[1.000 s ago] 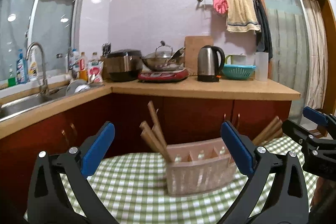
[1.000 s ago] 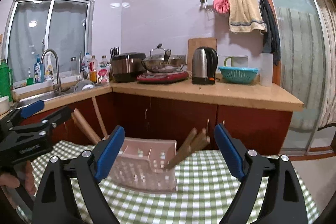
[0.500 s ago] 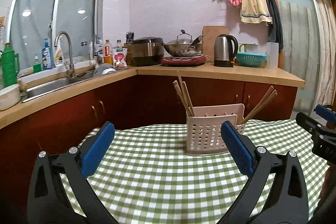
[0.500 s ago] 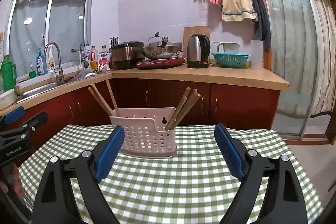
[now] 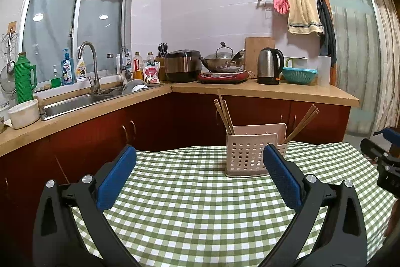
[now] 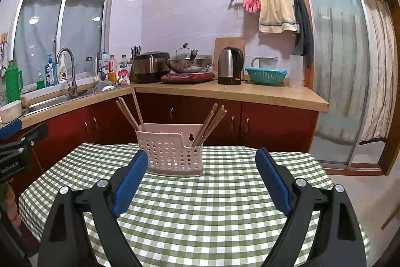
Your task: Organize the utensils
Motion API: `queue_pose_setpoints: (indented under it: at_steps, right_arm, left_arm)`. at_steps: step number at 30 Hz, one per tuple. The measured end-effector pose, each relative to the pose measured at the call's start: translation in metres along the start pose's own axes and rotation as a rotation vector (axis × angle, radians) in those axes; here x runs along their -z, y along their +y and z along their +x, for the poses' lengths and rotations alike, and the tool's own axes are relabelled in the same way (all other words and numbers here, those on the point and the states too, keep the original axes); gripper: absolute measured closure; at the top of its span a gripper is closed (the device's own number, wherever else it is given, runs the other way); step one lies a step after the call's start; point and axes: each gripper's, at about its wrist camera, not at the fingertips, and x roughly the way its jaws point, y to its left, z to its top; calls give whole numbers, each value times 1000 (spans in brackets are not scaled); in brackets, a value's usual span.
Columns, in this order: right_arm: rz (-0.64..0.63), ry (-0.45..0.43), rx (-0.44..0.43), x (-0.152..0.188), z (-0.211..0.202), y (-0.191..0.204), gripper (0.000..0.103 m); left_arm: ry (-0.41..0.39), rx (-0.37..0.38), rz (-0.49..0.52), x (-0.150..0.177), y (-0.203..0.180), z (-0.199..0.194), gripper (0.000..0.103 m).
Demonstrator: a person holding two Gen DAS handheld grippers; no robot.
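Spreading wide with nothing between them, the blue-padded fingers (image 5: 117,179) of the left gripper (image 5: 198,178) hang above the green checked tablecloth (image 5: 195,204), touching neither it nor anything else. The right gripper (image 6: 202,182) is the same: fingers (image 6: 272,182) parted and empty over the cloth.

Ahead of both, near the far edge of the table, stands a pale pink perforated utensil holder (image 6: 172,154), upright and apart from either gripper. One bunch of wooden chopsticks (image 6: 128,113) leans out of its left end, and a second bunch of chopsticks (image 6: 212,121) leans the other way out of its right end.

Beyond the table runs a wooden kitchen counter (image 6: 250,91) over red cabinets, carrying a steel kettle (image 6: 230,65), a lidded wok (image 6: 188,64), a rice cooker (image 6: 150,66) and a teal colander (image 6: 266,75). A sink with a tall tap (image 5: 91,69) sits under the window.
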Motion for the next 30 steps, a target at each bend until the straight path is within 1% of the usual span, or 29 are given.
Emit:
queue_pose_setpoints:
  at_steps: [8,14,30]
  right_arm:
    - [-5,-24,11,-4,-13,-1,18]
    - [-11,-35,13,-5,-19,1,18]
    - [-14,-38,15,-6,-20,2,18]
  left_arm:
    - [-14,-1,-13,0,6,-13,4]
    - [-16,-1,-16,2,7,-16,4]
    - [-8,0,-24,0,13,-21,4]
